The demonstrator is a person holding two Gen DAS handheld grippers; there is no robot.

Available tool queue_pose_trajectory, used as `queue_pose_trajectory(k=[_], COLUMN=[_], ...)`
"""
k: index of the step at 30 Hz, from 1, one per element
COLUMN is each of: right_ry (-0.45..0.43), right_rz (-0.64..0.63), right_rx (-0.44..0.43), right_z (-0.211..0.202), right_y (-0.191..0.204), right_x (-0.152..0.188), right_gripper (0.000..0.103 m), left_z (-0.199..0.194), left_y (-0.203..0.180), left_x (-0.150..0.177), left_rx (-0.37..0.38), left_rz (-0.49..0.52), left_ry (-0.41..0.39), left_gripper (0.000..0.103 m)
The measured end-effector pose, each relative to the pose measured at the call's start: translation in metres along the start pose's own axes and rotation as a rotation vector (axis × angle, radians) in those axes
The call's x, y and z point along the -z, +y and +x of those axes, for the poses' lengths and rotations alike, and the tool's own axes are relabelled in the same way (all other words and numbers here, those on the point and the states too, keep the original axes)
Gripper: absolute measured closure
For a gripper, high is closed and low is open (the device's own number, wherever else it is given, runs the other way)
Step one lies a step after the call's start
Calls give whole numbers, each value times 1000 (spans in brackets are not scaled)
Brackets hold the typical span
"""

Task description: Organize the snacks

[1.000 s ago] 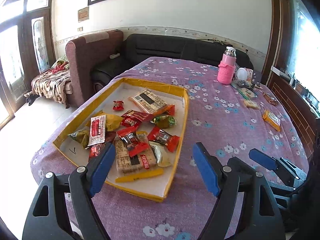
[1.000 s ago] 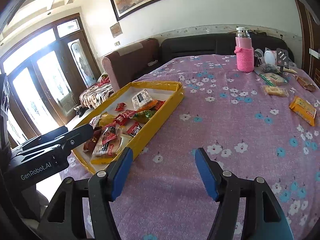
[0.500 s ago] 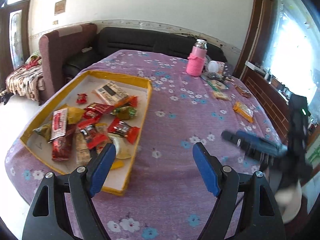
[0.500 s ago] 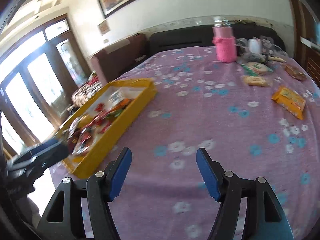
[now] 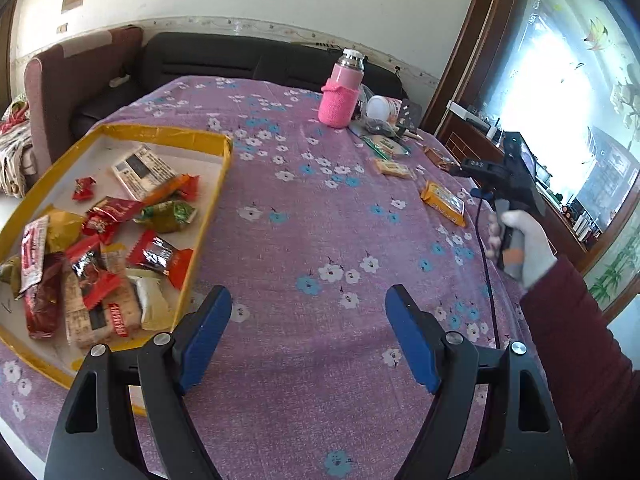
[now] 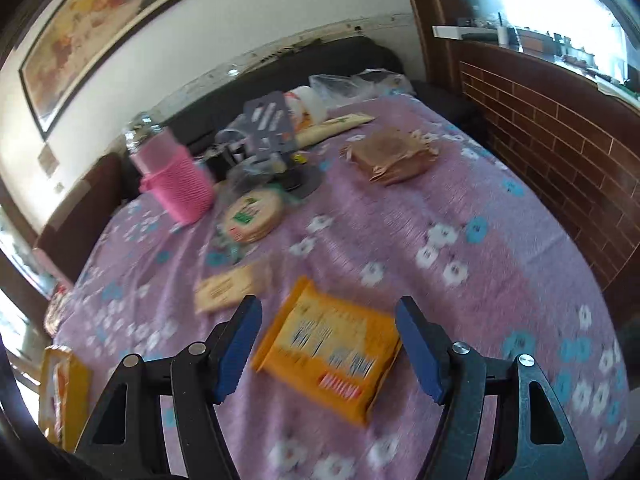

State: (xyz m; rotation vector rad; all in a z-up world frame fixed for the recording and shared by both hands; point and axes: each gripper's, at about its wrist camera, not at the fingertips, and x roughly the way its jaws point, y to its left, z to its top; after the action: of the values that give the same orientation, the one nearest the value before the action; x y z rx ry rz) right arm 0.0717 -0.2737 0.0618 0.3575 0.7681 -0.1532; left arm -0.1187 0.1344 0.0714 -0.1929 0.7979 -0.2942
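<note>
The table (image 5: 328, 224), covered in a purple flowered cloth, carries a yellow-rimmed cardboard tray (image 5: 208, 196) on its left side, already heaped with wrapped snacks (image 5: 116, 248), while the loose ones lie well apart on the far right, near a pink sleeved bottle (image 5: 340, 96). The nearest of these is an orange snack packet (image 6: 332, 356), flat on the cloth; it looks light, thin and crinkly, probably with brittle biscuits inside, so a firm squeeze could crush it and the glossy film may slip. Lying flat, it offers little to pinch from above; the best hold is likely across its narrow width or at a crimped end seam, with the pads driven down to the cloth. Beyond it sit a paler biscuit pack (image 6: 230, 288), a round wafer pack (image 6: 254, 216) and a brown wrapped snack (image 6: 392, 156). The right gripper (image 6: 326, 346) hangs over the orange packet with its jaws opening, the packet showing in the gap between the blue pads but not pressed by either; the view is blurred, so contact with the cloth cannot be told. The left gripper (image 5: 308, 336) hovers over bare cloth just beside the tray, jaws spread wide and holding nothing.
</note>
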Motion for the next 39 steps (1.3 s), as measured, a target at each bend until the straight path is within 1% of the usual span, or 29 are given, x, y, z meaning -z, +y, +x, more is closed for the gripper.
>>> queue_pose_trajectory(k=[3,4,6,7,9,11,13,16,18,20,21,23,24,25,28,30,31,33,37,38,39], right_ry=[31,59,122,148,151,191,226,247,279,309,322,374,395,400,352,365,379,407,539,540,505], right_rz=[-7,-29,-77,-93,-123,-150,-179,-202,-159,-132,-131,-125,-116,-114,-157,-146,-136,-123,-74,-80,-99], right_rx=[20,31,45,34,7,-41,-82,-125,-197,-269,-296,-394,-440,-465,-436,-436,-453,-498,-716,-727,-704], right_z=[20,30,43,48,44,41,35,17,3,-11,-14,-23,-26,-29,-41,-46,-48,-51,-48,-49,-53], right_y=[-3,-4,2,5,15,30,50,79,93,109,117,127,129,128,119,107,101,96,103,105,105], right_x=[-10,-11,-7,-5,4,19,40,74,96,118,126,142,147,150,155,159,162,166,170,167,159], right_gripper=[31,34,45,55,55,57,56,54,53,46,46,46,47,48,44,44,44,44,44,44,44], left_z=[6,8,10,10,10,11,10,6,5,4,4,3,3,2,2,4,6,9,10,9,8], left_y=[4,6,10,11,12,11,9,9,10,11,10,8,7,6,5,5,4,2,-3,-4,-5], left_x=[1,1,1,2,2,4,5,6,7,9,11,12,13,15,18,19,20,21,21,21,21], left_rx=[11,13,18,15,5,0,-3,-4,-9,-9,-9,-11,-11,-11,4,16,24,40,42,41,39], left_rz=[-26,-40,-63,-69,-75,-75,-71,-72,-77,-82,-79,-69,-63,-58,-64,-72,-77,-87,-87,-82,-77], left_ry=[19,25,31,31,35,42,47,42,45,53,60,65,67,69,81,89,96,105,107,104,101], left_gripper=[23,23,23,23,23,23,23,23,23,23,23,23,23,23,23,23,23,23,23,23,23])
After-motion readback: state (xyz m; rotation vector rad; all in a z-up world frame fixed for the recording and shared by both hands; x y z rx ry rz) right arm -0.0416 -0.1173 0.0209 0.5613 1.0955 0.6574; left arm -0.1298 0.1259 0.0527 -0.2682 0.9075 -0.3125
